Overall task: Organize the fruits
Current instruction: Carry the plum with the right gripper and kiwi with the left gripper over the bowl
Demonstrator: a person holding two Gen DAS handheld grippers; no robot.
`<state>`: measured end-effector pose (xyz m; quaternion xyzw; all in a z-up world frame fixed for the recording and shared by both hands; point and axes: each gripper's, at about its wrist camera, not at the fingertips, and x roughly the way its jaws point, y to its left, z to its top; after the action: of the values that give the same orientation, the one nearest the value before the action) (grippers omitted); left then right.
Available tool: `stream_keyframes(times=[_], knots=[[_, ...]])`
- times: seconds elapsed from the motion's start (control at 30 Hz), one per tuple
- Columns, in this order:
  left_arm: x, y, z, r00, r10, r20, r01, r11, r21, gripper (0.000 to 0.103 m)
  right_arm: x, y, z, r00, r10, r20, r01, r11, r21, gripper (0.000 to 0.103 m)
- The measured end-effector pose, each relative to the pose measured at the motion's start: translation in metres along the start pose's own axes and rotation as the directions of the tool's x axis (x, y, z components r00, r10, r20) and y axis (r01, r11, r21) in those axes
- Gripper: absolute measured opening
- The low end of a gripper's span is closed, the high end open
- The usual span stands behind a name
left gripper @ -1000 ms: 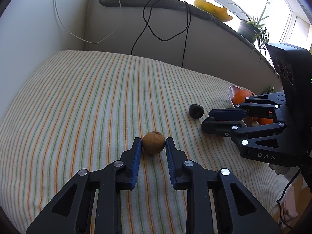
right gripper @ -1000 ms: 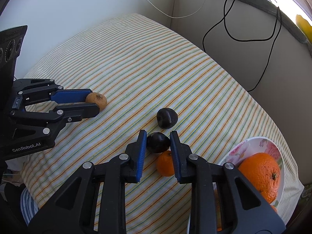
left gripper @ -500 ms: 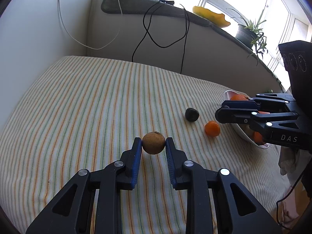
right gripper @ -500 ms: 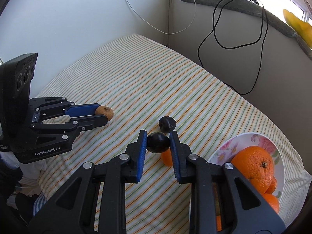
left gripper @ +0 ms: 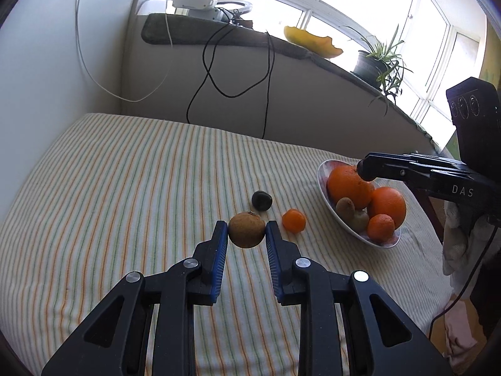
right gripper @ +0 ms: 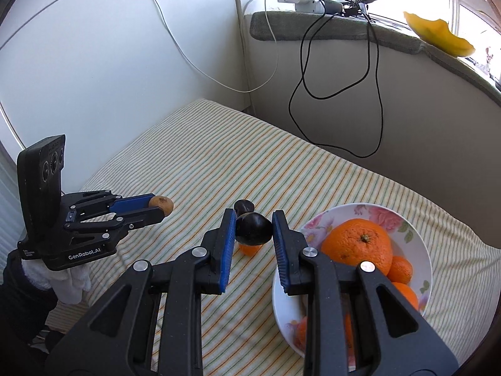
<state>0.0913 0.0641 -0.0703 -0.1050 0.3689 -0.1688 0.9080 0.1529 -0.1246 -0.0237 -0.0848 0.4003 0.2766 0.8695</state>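
Note:
My left gripper (left gripper: 245,235) is shut on a brown kiwi (left gripper: 246,230) and holds it above the striped cloth. My right gripper (right gripper: 253,224) is shut on a dark plum (right gripper: 253,233), held in the air beside the floral bowl (right gripper: 419,241). The bowl (left gripper: 322,172) holds oranges (left gripper: 349,185), kiwis and mandarins. A second dark plum (left gripper: 261,200) and a small mandarin (left gripper: 293,220) lie on the cloth. The right gripper (left gripper: 364,169) shows over the bowl in the left wrist view; the left gripper (right gripper: 162,206) shows at left in the right wrist view.
The striped cloth (left gripper: 125,188) covers the table against a white wall. Black and white cables (left gripper: 219,72) hang from the sill behind. A potted plant (left gripper: 372,65) and a yellow dish (left gripper: 310,42) stand on the sill.
Both grippers have lifted their fruits higher above the cloth. The right gripper has moved with the plum toward and over the bowl.

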Motion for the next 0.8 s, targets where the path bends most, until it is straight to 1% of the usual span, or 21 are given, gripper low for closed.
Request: stream_keyframes(times=[0.17,0.5,0.63,0.8], knots=[[0.001,-0.018,0.003,0.999,-0.031,0.015,0.030,0.999,0.020,0.023,-0.021,-0.025,-0.005,0.999,-0.022,0.030,0.021,0.999,0.047,0.025],[0.011,-0.055,0.009,0.996,-0.085,0.011,0.084,0.995,0.062,0.023,-0.052,-0.072,-0.021,0.995,-0.073,0.063,0.064,0.990,0.129,0.025],[0.015,-0.072,0.012,0.995,-0.104,0.010,0.103,0.991,0.080,0.023,-0.060,-0.086,-0.026,0.994,-0.089,0.070,0.077,0.985,0.154,0.025],[0.025,-0.094,0.015,0.992,-0.128,-0.002,0.128,0.986,0.108,0.023,-0.066,-0.107,-0.031,0.993,-0.092,0.078,0.075,0.978,0.196,0.025]])
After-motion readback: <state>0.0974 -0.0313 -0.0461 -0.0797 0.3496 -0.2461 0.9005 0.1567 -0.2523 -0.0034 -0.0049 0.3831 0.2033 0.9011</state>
